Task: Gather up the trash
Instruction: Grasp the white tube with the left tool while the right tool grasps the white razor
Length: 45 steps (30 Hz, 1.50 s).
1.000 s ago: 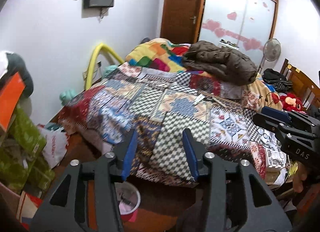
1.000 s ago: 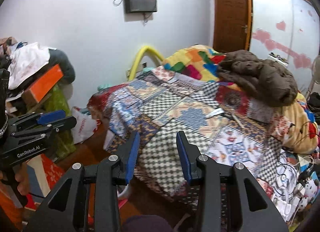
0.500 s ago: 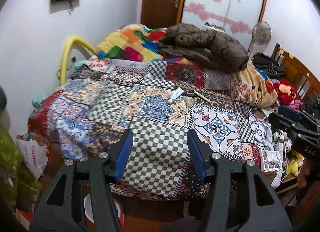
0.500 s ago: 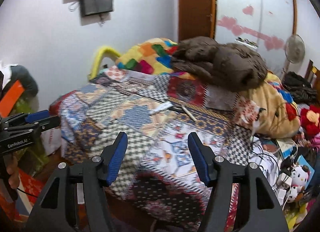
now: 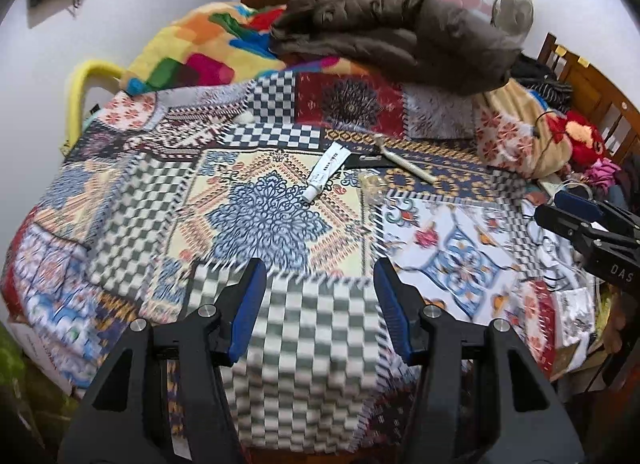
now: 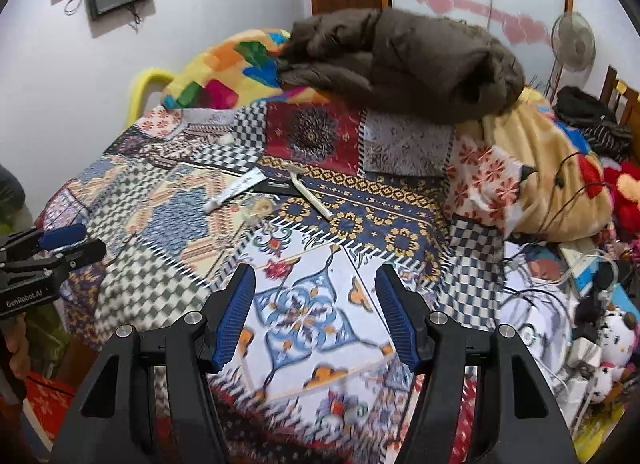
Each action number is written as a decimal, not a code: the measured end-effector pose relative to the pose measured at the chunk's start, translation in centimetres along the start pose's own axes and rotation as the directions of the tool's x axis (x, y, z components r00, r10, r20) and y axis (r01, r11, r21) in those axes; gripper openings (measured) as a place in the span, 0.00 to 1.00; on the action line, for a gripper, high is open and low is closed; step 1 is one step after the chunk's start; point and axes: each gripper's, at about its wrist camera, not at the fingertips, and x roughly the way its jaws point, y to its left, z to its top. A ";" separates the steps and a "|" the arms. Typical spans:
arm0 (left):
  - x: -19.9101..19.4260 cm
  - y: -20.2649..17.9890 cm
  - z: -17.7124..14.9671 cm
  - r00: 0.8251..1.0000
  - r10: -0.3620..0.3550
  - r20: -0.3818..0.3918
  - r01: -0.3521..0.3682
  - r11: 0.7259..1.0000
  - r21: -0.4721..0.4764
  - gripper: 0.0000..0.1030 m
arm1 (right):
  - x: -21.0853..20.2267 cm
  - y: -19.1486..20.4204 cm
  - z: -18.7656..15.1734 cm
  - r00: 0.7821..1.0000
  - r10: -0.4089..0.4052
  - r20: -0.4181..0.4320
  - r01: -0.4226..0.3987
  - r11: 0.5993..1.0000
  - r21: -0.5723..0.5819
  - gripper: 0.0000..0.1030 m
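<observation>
Trash on the bed's middle: white squeezed tube point(image 5: 327, 172), light and soft, best pinched across its flat body; both grippers, left gripper point(image 5: 318, 288) and right gripper point(image 6: 316, 296), hover with fingers apart.

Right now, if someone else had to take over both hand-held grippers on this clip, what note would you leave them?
Left hand-held gripper: open, empty, above the near edge of the patchwork bedspread.
Right hand-held gripper: open, empty, above the bedspread's near edge.
Trash sits mid-bed: a white tube, a clear crumpled wrapper, a flat black piece and a pale stick-like item, clustered close together in front of the brown jacket.
Done: nothing picked up.
Left: reach forward, take each item, carry it to a bin; no bin shows in these views.
</observation>
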 end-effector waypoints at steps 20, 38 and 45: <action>15.5 1.1 5.8 0.997 -0.027 -0.074 0.032 0.997 0.067 0.40 | 16.1 -0.5 4.9 0.992 0.036 -0.120 -0.049 0.992 -0.112 0.29; 14.9 1.5 5.1 0.998 -0.027 -0.050 0.027 1.000 0.001 0.21 | 15.0 0.0 5.1 0.994 0.046 -0.103 -0.051 0.997 -0.051 0.09; 10.5 1.2 4.6 1.000 -0.015 -0.004 0.015 1.000 0.003 0.21 | 10.5 -0.2 5.6 0.998 0.032 -0.052 -0.033 0.999 -0.015 0.09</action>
